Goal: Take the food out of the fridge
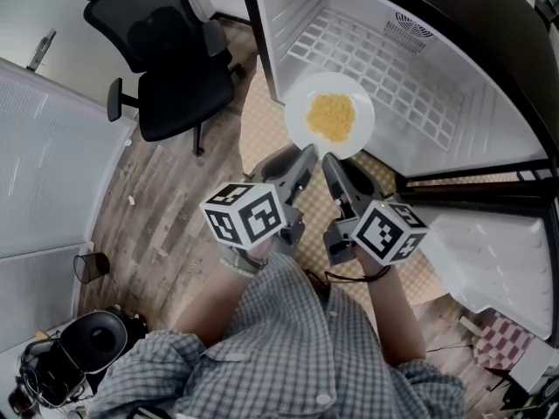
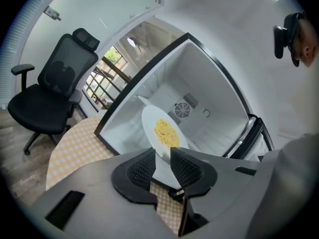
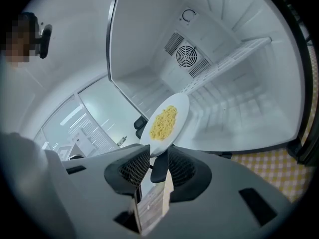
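Head view looks steeply down; gripper views closely share the fridge [image 1: 437, 103].

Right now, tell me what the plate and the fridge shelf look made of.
Plate: probably glazed ceramic or melamine, judging by its smooth, plain white surface and thin, even rim.
Fridge shelf: likely white-coated metal wire, as it shows an open grid of thin bars with no shine.
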